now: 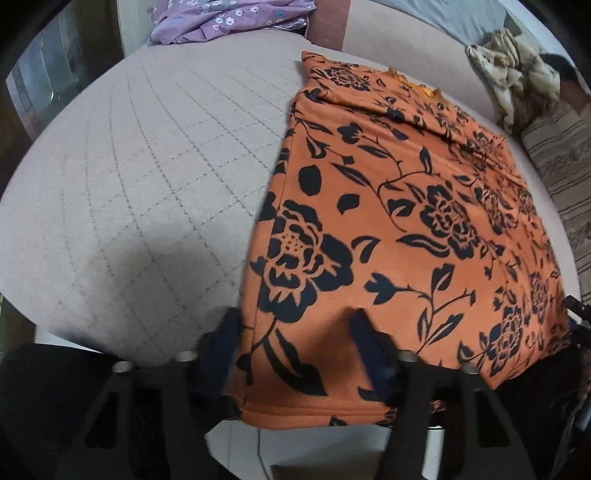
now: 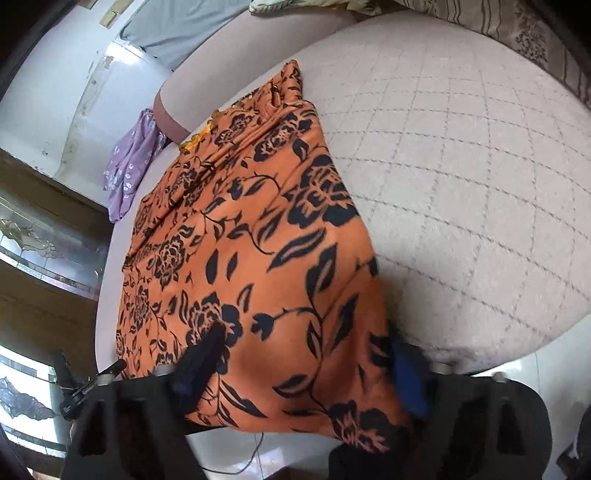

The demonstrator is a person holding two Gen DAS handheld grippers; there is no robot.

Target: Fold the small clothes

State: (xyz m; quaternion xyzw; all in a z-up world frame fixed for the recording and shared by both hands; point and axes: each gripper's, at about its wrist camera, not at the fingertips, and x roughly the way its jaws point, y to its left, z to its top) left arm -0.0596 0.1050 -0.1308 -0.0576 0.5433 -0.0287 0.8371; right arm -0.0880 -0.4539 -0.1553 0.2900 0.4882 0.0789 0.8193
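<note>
An orange garment with black flowers point(image 1: 406, 206) lies spread flat on a pale quilted bed point(image 1: 147, 166). Its near hem hangs slightly over the bed's front edge. My left gripper point(image 1: 293, 332) straddles the near left corner: one finger is just outside the garment's left edge, and the other rests on top of the fabric. The jaws stand apart, and the cloth between them is flat. In the right wrist view, my right gripper point(image 2: 306, 350) stands over the near right corner of the same garment point(image 2: 251, 229). Its fingers are wide apart, with fabric lying between them.
A purple flowered garment point(image 1: 221, 18) lies at the bed's far left, also seen as purple cloth point(image 2: 127, 170). A crumpled beige cloth point(image 1: 517, 74) and a striped pillow point(image 1: 561, 177) sit at the right. A wood-and-glass cabinet point(image 2: 44, 236) stands beside the bed. Bare quilt point(image 2: 461, 184) flanks the garment.
</note>
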